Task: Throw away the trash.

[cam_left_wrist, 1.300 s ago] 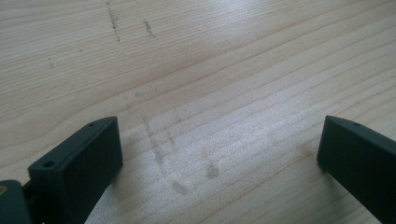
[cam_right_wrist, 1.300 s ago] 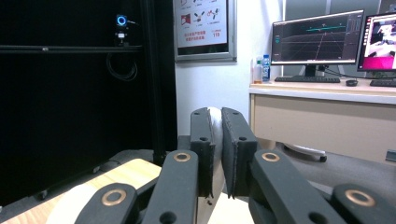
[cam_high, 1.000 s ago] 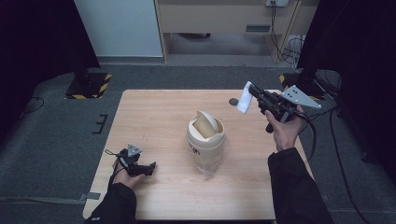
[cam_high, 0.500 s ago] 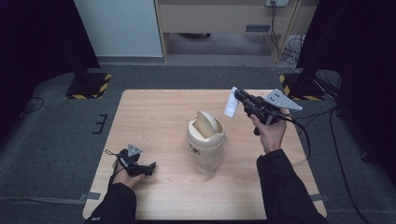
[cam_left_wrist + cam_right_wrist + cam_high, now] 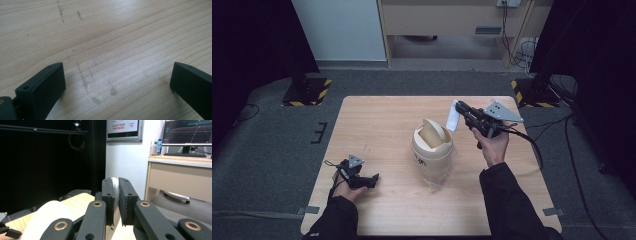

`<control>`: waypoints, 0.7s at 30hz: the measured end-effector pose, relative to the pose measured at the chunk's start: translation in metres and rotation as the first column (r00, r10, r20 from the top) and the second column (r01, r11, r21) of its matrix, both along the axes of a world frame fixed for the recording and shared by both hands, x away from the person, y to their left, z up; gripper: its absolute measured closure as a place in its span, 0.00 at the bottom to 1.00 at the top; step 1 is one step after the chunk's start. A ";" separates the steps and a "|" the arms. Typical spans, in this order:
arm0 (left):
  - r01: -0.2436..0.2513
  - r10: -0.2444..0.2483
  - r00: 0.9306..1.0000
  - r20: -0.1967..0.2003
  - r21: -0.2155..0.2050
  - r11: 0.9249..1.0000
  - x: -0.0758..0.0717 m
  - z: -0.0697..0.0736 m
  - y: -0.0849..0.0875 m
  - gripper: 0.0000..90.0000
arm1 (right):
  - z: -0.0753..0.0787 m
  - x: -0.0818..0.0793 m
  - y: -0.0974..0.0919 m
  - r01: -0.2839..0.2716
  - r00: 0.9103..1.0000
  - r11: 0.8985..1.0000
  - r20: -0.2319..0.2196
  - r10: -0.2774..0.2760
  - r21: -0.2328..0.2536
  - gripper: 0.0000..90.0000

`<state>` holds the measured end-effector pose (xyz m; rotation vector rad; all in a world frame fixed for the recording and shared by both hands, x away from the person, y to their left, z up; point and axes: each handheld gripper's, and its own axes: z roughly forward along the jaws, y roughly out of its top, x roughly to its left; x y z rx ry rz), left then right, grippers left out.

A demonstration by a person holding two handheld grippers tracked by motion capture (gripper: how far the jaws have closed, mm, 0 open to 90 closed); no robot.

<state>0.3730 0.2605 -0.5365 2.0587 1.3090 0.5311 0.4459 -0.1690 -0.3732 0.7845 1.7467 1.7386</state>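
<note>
Tissue, a small white crumpled piece, sits pinched between the jaws of the right gripper, which the person's right hand holds above the far right part of the wooden table, just beside and a little beyond the cream swing-lid bin. In the right gripper view the two black jaws stand nearly together with the white tissue squeezed in the narrow gap, and the bin's rounded lid shows pale and blurred low on the left, so the load is near the bin but not yet over its flap. In the high view the swing flap looks tilted, leaving a way in at the top. The left gripper lies low at the near left of the table, well apart from the bin, its jaws wide apart with nothing between them; the left gripper view has bare wood grain and a few grey smudges between the two pads. As I judge it, the pick-up is done and the carry is most of the way there; what is left is to bring the tissue over the flap, push or drop it through, and let the jaws part. The bin stands upright near the table's middle, untouched by either gripper.
</note>
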 end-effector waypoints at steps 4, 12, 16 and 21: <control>0.000 0.000 1.000 0.000 0.000 1.000 0.000 0.000 0.000 0.00 | -0.003 0.001 0.004 -0.001 1.000 1.000 -0.004 0.001 0.005 0.93; 0.000 0.000 1.000 0.000 0.000 1.000 0.000 0.000 0.000 0.00 | -0.008 0.002 0.010 0.000 1.000 1.000 -0.020 0.000 -0.004 0.93; 0.000 0.000 1.000 0.000 0.000 1.000 0.000 0.000 0.000 0.00 | -0.010 0.003 0.012 0.002 1.000 1.000 -0.024 -0.002 -0.013 0.93; 0.000 0.000 1.000 0.000 0.000 1.000 0.000 0.000 0.000 0.00 | -0.015 0.004 0.016 0.004 1.000 0.999 -0.028 -0.005 -0.038 0.93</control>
